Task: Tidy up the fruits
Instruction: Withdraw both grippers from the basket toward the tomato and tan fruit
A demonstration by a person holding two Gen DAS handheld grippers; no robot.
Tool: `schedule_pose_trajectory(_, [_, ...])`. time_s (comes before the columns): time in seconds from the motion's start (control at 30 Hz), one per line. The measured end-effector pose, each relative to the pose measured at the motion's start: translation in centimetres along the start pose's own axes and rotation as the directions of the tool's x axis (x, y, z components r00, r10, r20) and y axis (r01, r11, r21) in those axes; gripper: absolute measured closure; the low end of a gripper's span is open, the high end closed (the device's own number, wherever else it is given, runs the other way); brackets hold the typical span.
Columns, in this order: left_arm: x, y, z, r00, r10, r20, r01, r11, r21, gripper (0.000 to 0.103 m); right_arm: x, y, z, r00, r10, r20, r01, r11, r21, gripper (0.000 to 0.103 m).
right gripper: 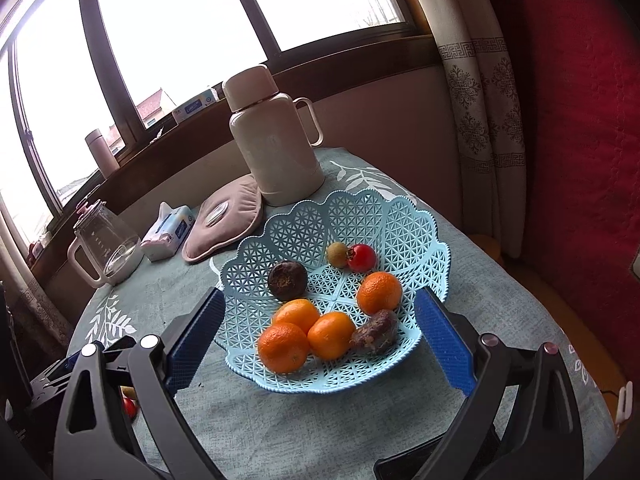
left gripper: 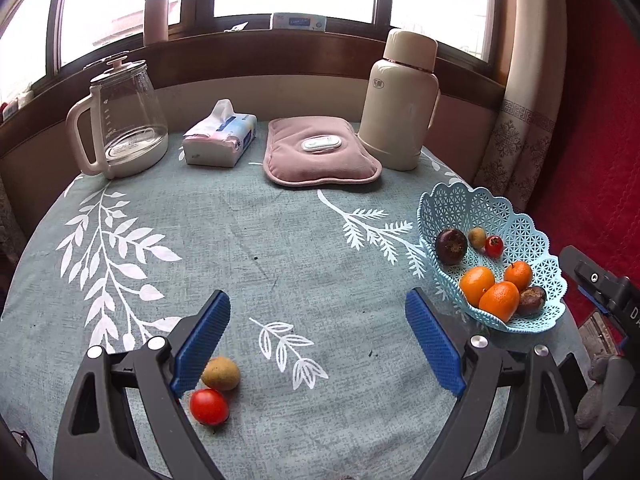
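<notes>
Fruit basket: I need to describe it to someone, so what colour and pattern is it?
The basket is light blue plastic lattice with a scalloped rim, clearest in the right wrist view.

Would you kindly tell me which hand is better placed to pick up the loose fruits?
Left. Its open tongs sit beside the red fruit and yellowish fruit on the tablecloth; the right tongs face the basket.

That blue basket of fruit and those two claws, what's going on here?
Someone is sorting fruit into the blue basket with a handheld claw in each hand. It already holds four oranges, two dark fruits, a small tan fruit and a small red one. A red fruit and a tan fruit lie on the tablecloth by the left claw. Both it and the right claw are open and empty.
</notes>
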State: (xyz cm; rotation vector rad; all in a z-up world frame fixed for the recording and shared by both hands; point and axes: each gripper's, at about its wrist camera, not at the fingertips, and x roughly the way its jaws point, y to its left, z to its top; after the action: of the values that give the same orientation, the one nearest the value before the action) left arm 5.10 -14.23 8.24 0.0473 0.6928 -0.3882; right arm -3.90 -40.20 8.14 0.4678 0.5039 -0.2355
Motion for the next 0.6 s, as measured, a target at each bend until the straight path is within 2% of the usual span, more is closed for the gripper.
schedule_pose_trajectory(0.3, [-2.3,5.0,-1.1,0.997,0.077,0.014,-0.075,0.993,-0.086,0.014,-0.7,1.9,-0.7,0.999,0.038,-0.005,-0.039,0.998,-0.041,0.006])
schedule_pose_trajectory(0.5, [-3.1,9.1,-2.0,0.989,0.149,-0.005,-0.147,0.972,-0.182,0.014,-1.3,2.9,-1.0,0.998,0.06,-0.002,-0.06,0.996,-0.065,0.006])
schedule_pose_trajectory(0.6, [-3.4,10.2,-2.5,0.987,0.163,-0.017,-0.163,0.964,-0.211,0.014,-1.3,3.1,-1.2,0.997,0.076,-0.018,-0.077,0.995,-0.061,0.006])
